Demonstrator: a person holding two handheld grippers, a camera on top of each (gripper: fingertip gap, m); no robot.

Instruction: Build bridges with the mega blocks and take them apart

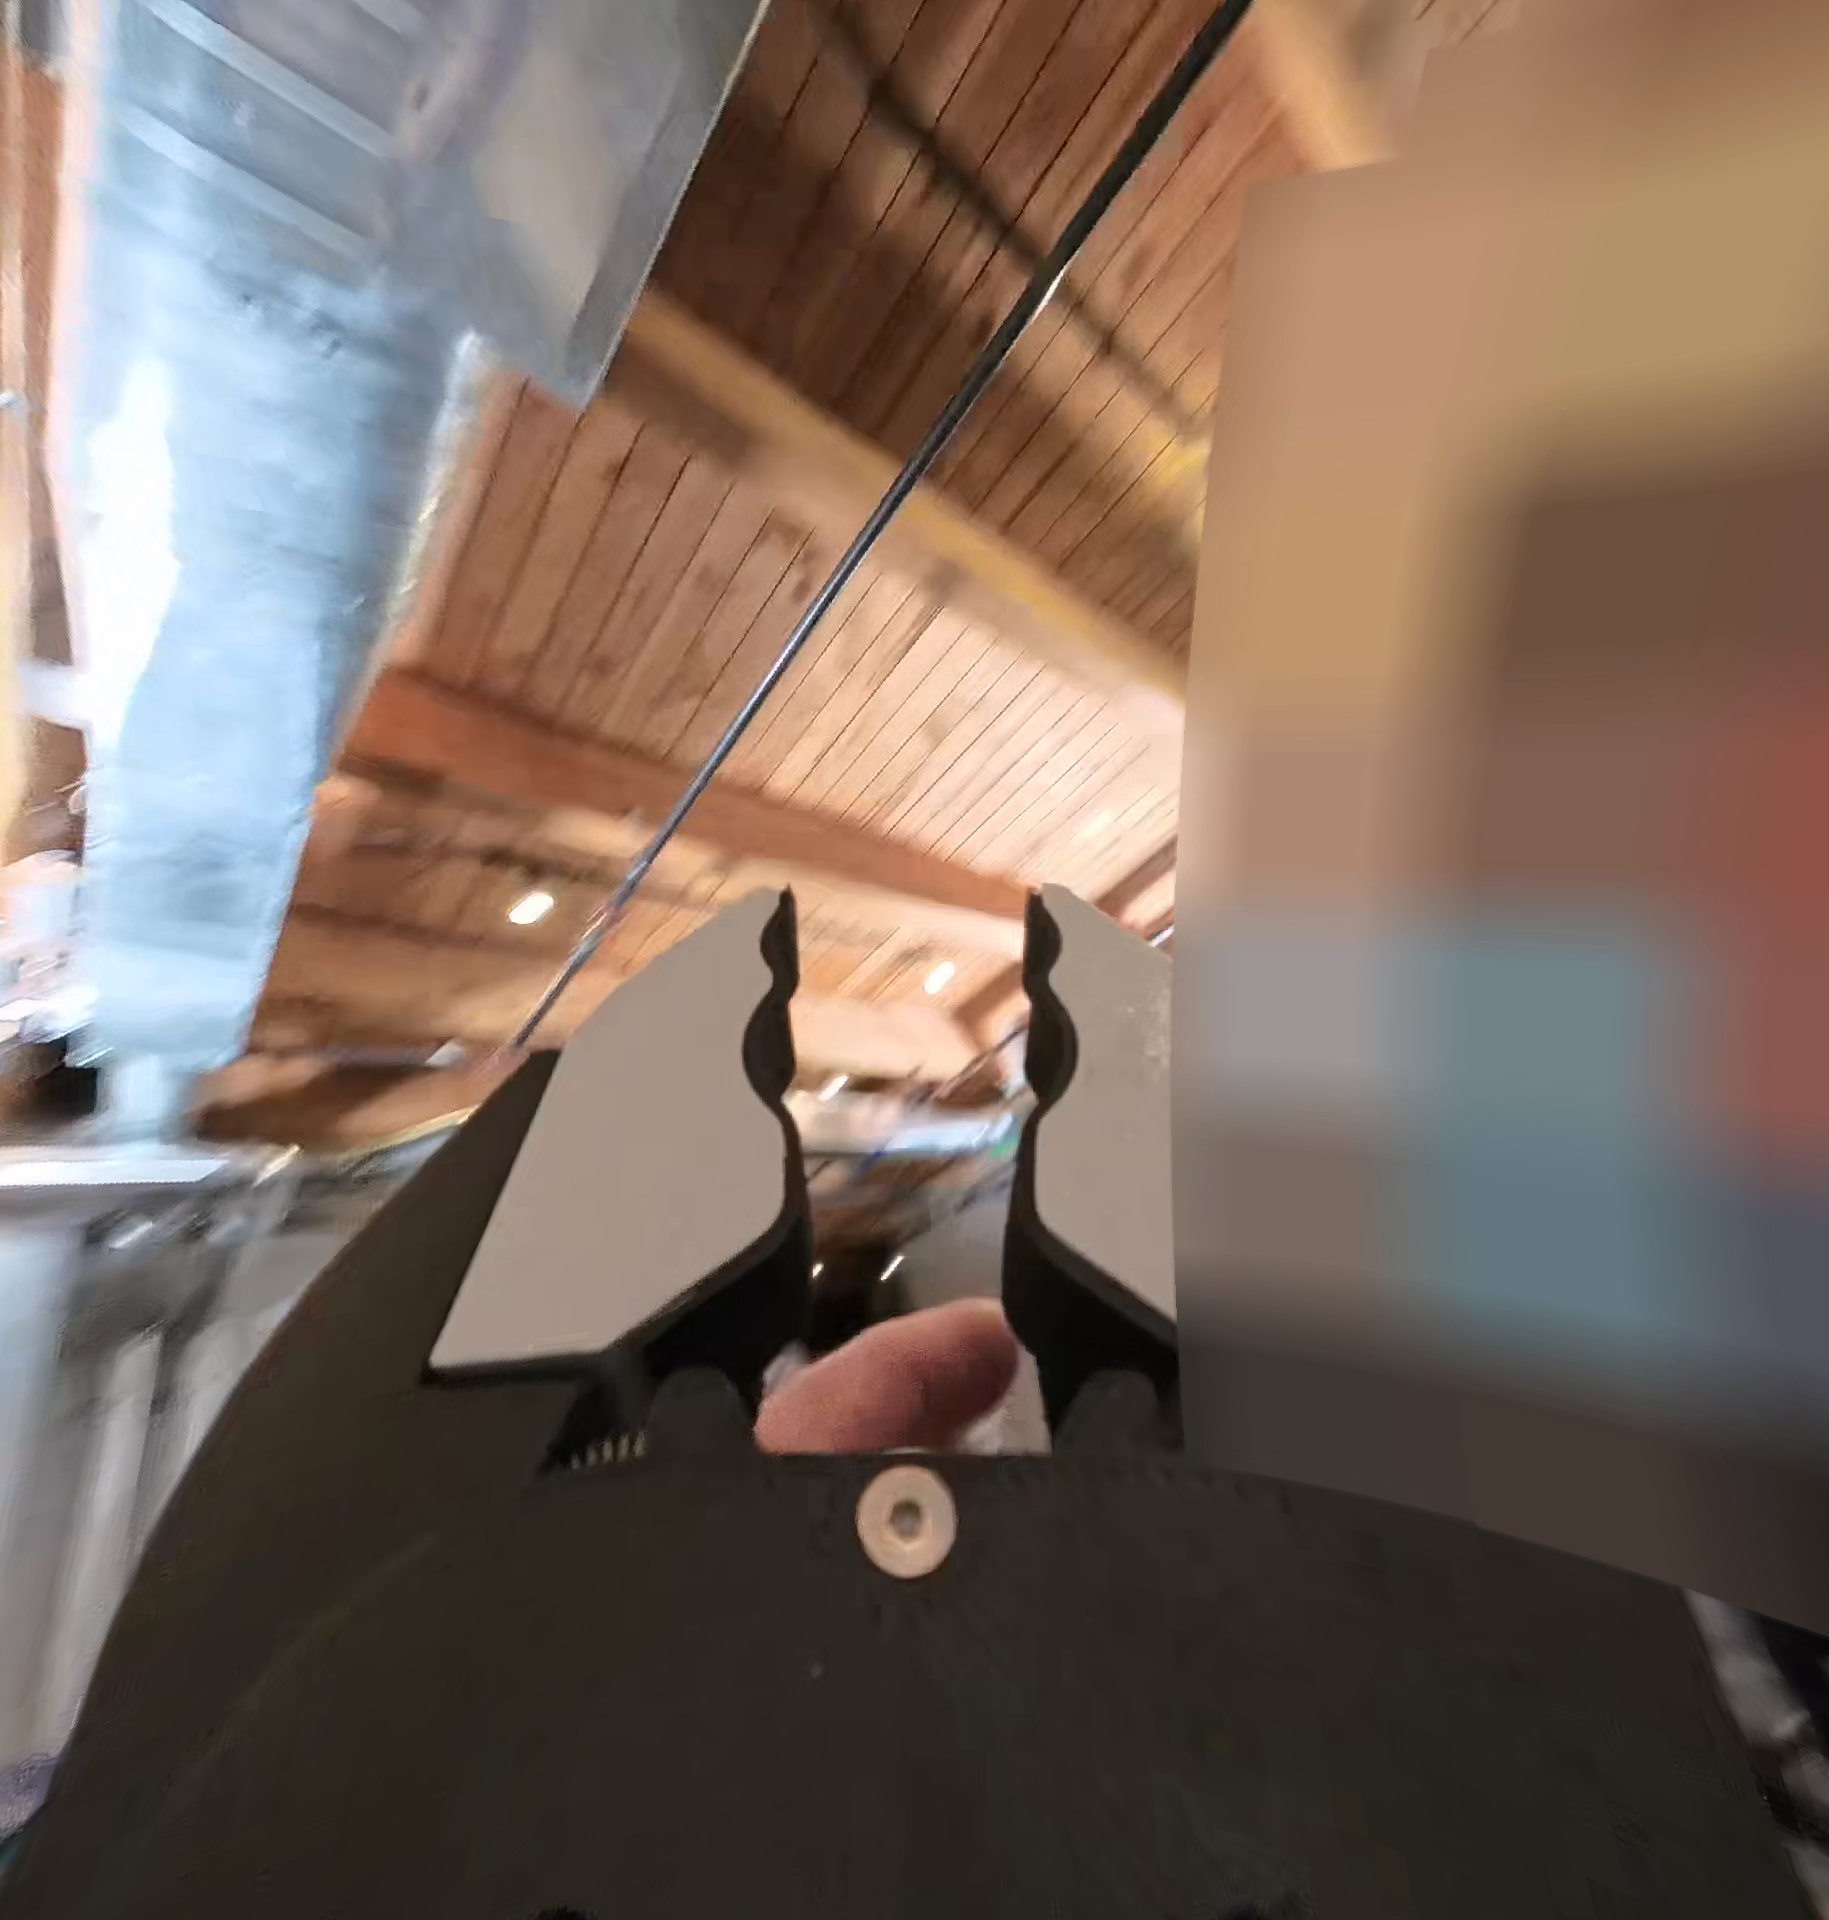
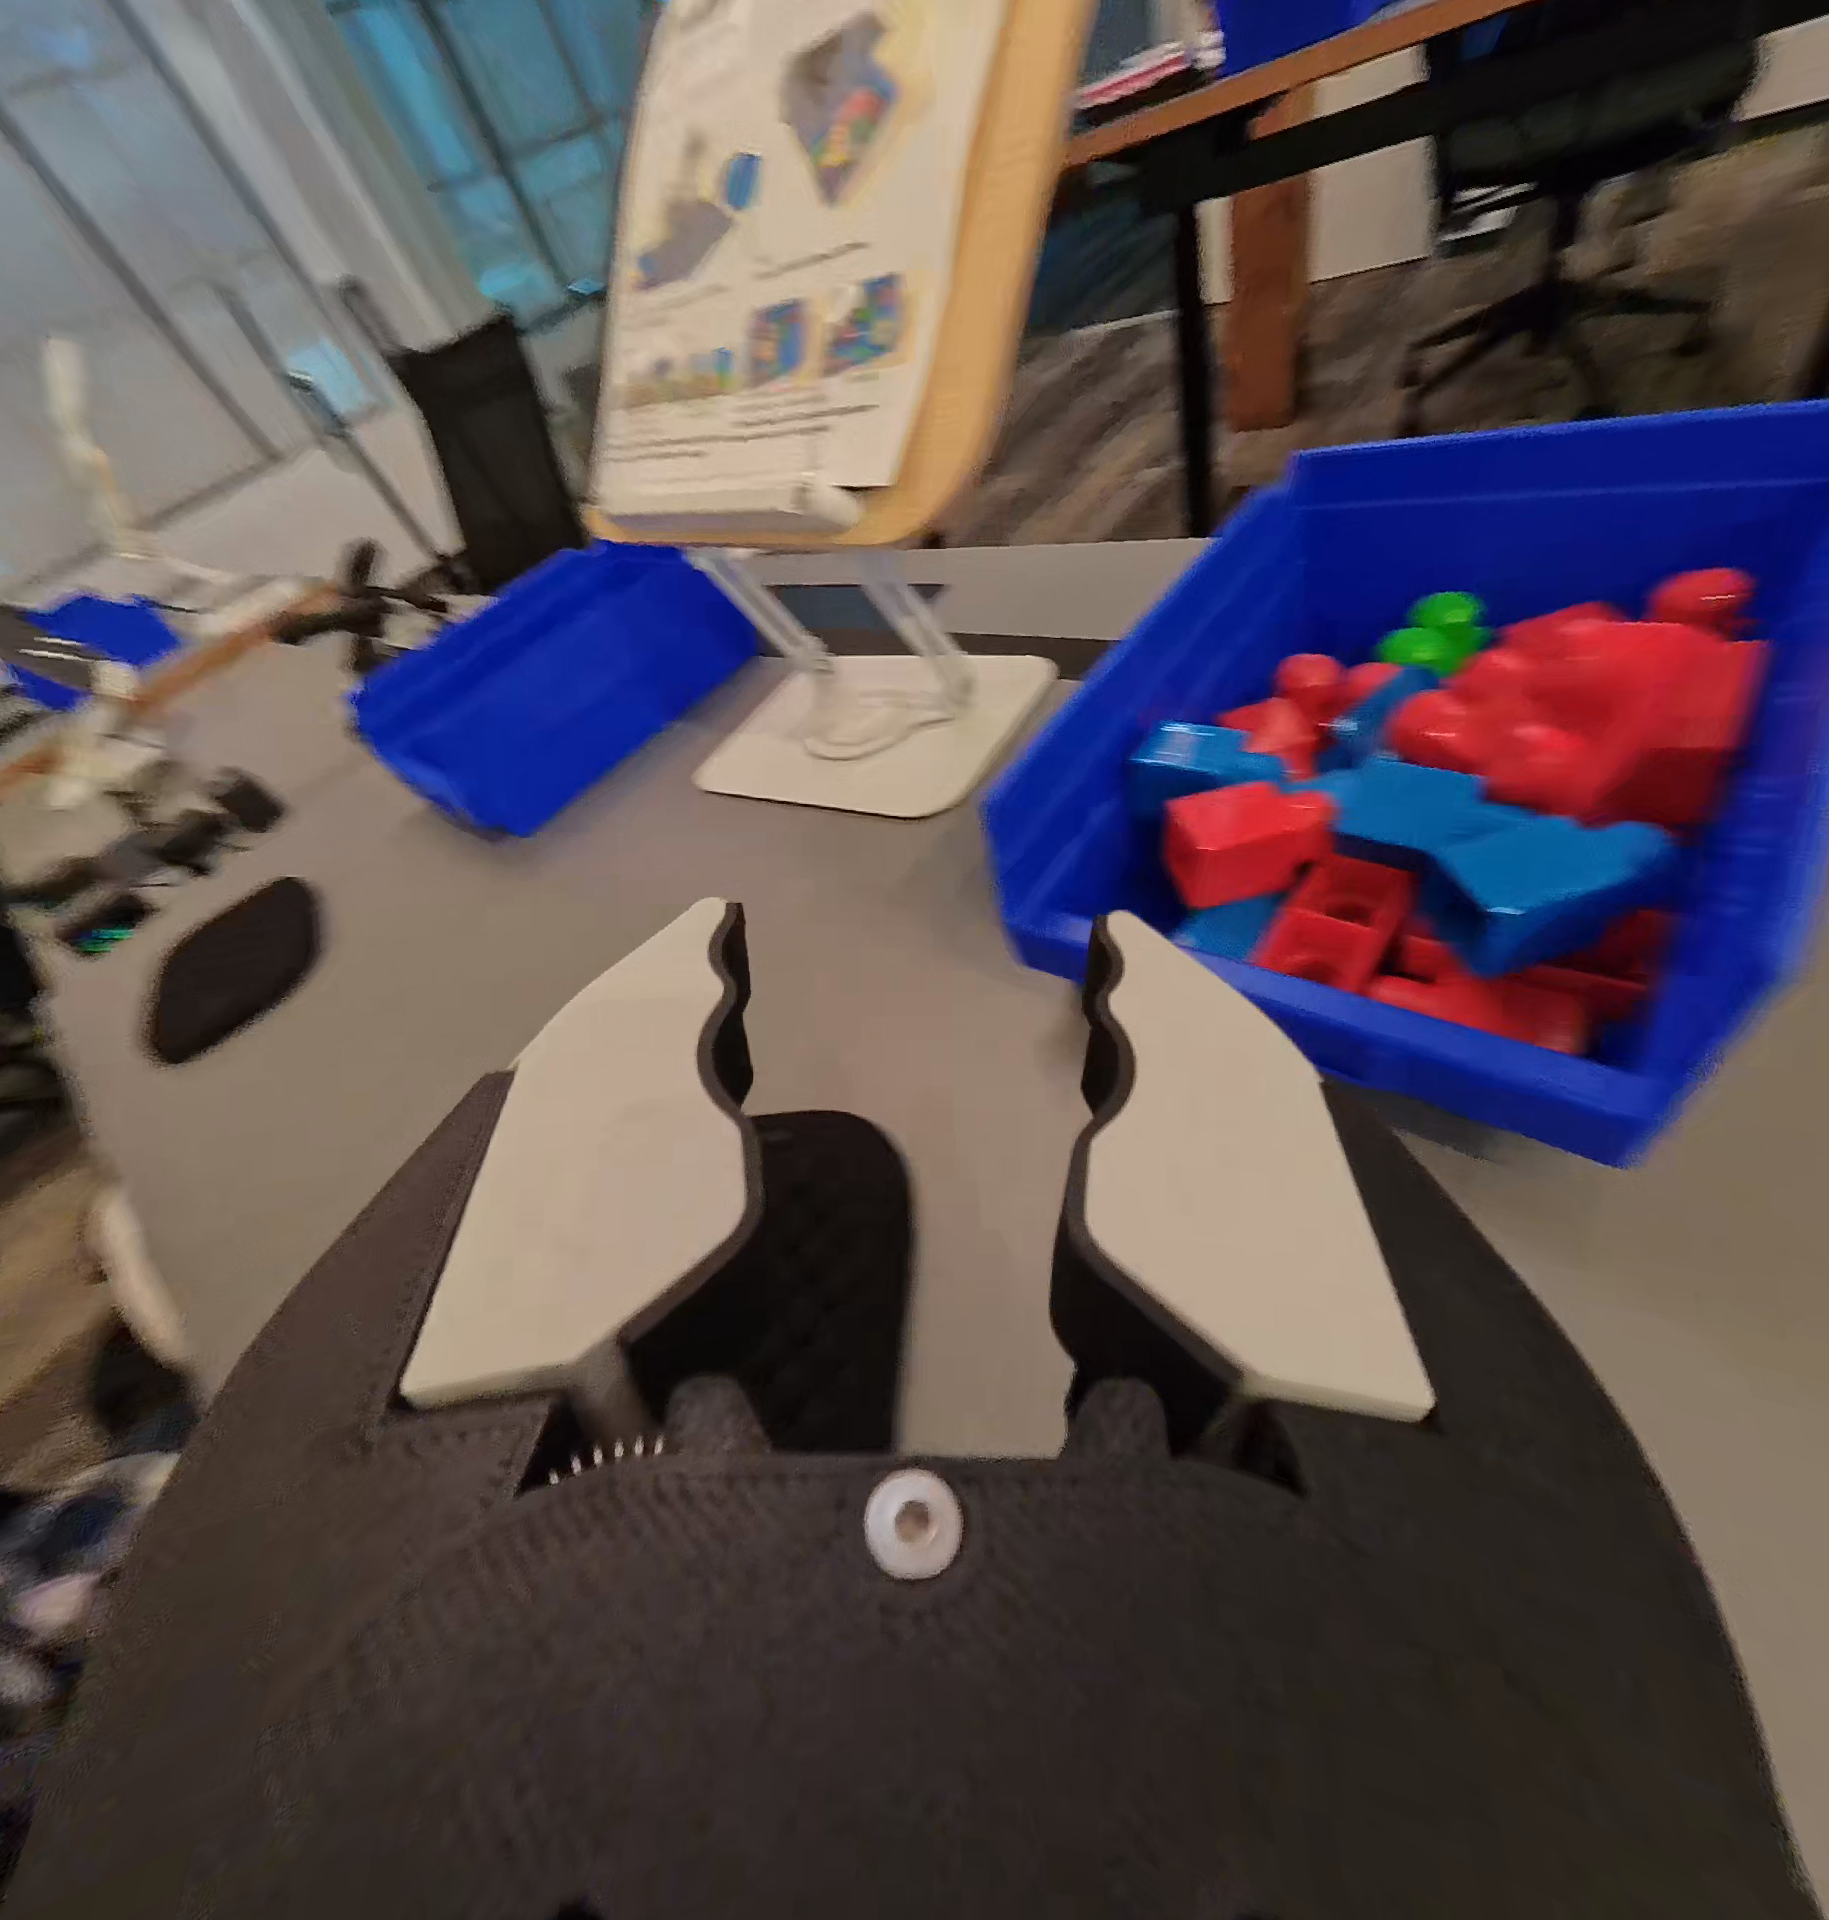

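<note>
My left gripper (image 1: 908, 914) points up at a wooden plank ceiling (image 1: 889, 468); its jaws stand apart with nothing between them. No blocks show in the left wrist view. My right gripper (image 2: 915, 940) is open and empty above the grey table (image 2: 868, 894). A blue bin (image 2: 1201, 831) to its right holds several red blocks (image 2: 1575, 717), blue blocks (image 2: 1512, 862) and a green block (image 2: 1429, 634). The bin's near left corner lies just beyond my right fingertip (image 2: 1123, 935).
A second blue bin (image 2: 546, 686) lies on the table at the back left. A board with pictures (image 2: 806, 260) stands on a white stand (image 2: 879, 738) at the back middle. Black oval pads (image 2: 229, 971) lie on the table. A finger (image 1: 889, 1371) shows behind the left jaws. Tip to tip, the grippers are about 55 cm apart.
</note>
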